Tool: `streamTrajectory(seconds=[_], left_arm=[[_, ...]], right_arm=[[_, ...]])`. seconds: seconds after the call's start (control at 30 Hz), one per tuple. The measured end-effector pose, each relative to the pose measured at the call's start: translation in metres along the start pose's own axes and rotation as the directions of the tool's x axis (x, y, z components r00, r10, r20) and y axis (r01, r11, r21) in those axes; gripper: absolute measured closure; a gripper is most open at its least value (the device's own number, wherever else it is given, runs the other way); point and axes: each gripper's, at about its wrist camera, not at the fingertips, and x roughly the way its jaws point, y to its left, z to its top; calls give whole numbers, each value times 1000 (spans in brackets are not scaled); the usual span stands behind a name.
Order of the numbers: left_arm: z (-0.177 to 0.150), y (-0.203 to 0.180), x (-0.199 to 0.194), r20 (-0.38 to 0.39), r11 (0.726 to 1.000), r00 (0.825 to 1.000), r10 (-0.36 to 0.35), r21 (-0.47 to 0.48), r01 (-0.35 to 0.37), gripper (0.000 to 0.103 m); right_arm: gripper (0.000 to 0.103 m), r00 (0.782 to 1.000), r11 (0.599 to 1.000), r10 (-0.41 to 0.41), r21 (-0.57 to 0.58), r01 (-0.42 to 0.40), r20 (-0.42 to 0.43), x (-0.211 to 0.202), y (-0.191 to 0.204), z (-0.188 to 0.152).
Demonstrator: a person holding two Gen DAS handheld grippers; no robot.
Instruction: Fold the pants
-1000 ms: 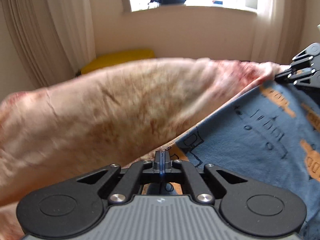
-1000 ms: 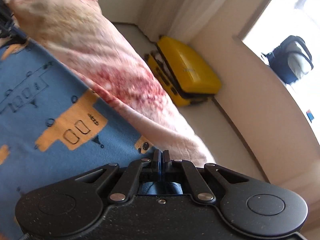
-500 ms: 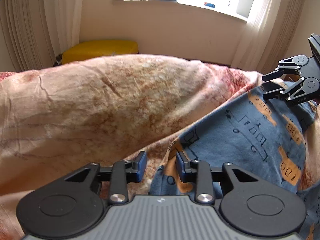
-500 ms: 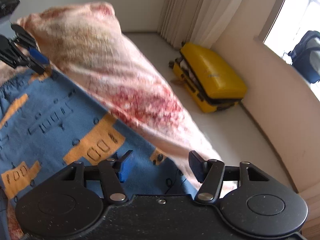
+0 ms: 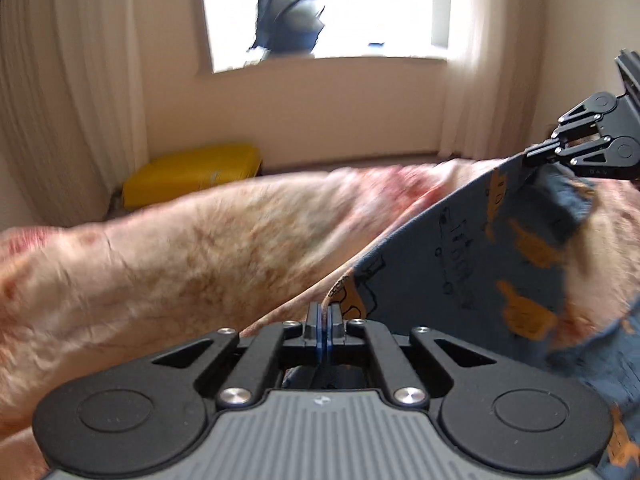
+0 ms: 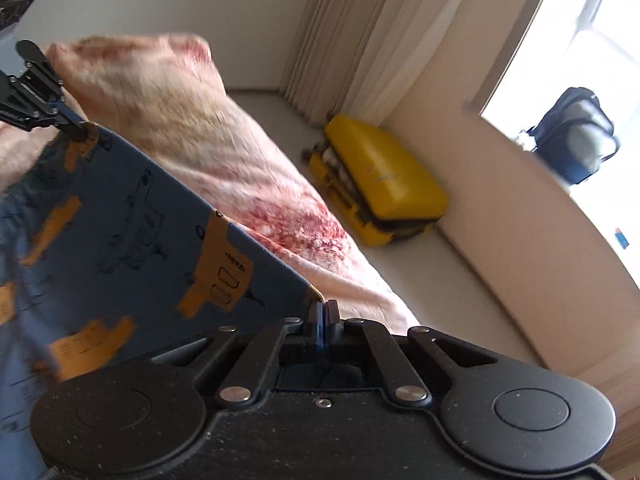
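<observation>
A pale-walled bedroom, cream curtains [image 6: 360, 32] hanging either side of a bright window [image 5: 320, 8] with a dark blue backpack [image 5: 288, 20] sitting on its sill. Down on the light floor, against the wall under the window, lies a yellow hard-shell suitcase [image 6: 380, 180], slightly open along its seam. Nearer, a bed is covered by a soft pink blanket mottled with brown and red [image 5: 180, 248], rumpled into a long ridge.

Over that blanket hang the blue cotton pants printed with orange blocks and dark line drawings [image 6: 120, 216]. One edge of them is pulled taut in a straight line between the two tools, lifted clear of the bedding there, while the rest sags down toward the blanket in loose folds.

The left gripper [image 5: 323, 316] has its jaws pressed together, a corner of the blue pants pinched between the blue pads. The right gripper [image 6: 322, 312] is likewise clamped tight on the opposite corner of the same edge. From the left wrist view the right tool shows at the far right, nipping the cloth; from the right wrist view the left one shows at the far left doing the same. The fabric and blanket look smeared with motion blur
</observation>
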Motion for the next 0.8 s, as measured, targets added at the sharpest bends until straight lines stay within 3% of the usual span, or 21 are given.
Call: streamTrajectory(seconds=[0.17,0.37,0.63,0.8], left_arm=[[-23,-39,-55,100,992,992,-72,111,61,101],[-70,-90,-91,64,967,991,-116,236,98,101],[-138,-126,-89,-48,940,993,-105,321,115,101],[-157,-131,-89,-52,929,995,-89,357,102,101]], right_arm=[[103,999,1000,-11,30,10,42,-83,29,-48],[103,1000,1000,26,-14,-26,-1,-161,92,-107],[103,979,981,100,-145,-127,-180,-184,183,-146],[103,969,977,105,-158,-143,-224,-179,202,-160]])
